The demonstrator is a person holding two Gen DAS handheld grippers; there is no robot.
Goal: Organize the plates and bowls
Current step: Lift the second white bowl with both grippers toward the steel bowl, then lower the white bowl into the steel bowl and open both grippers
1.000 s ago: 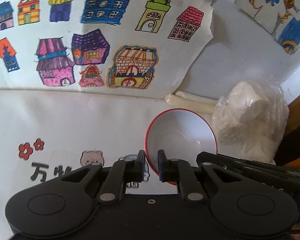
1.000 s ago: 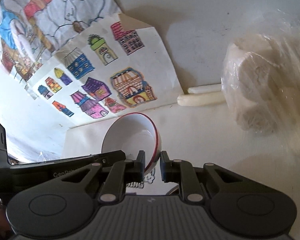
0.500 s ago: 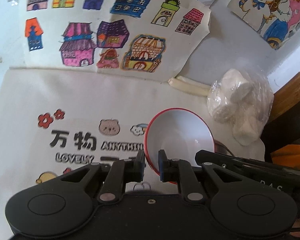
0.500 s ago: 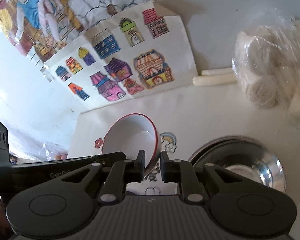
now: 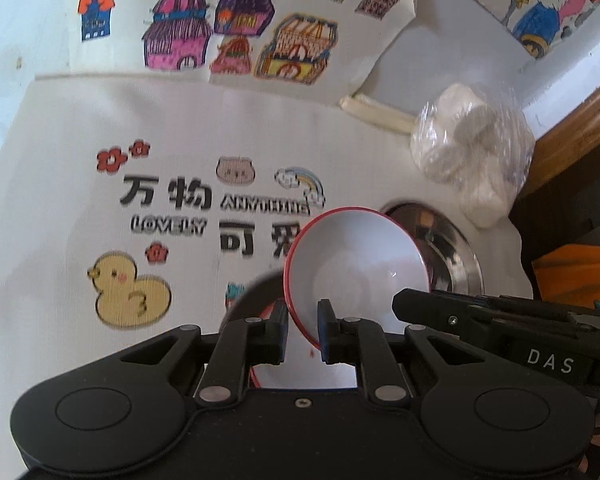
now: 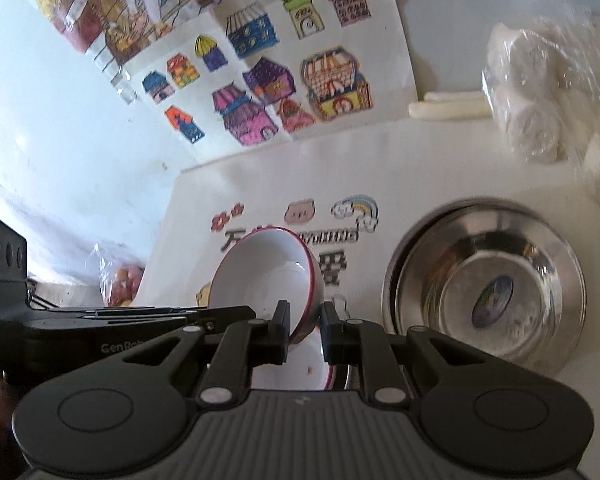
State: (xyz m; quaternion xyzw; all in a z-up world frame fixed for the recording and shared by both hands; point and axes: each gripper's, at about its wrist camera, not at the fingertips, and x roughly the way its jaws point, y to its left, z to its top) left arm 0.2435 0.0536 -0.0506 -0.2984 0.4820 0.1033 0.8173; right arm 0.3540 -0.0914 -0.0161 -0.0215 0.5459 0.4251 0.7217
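Both your grippers, left gripper and right gripper, pinch the red-rimmed bowl; the shiny metal bowl sits at three o'clock.

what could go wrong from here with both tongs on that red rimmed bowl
1. Both the left tongs and right tongs pinch only the thin rim of the red-rimmed bowl, which hangs tilted; if the hands drift apart or twist, it may slip out.
2. A second red-rimmed dish sits right below; a fast drop could knock or chip the two.
3. The steel bowls stand close beside it, so a sideways swing might strike their rim.
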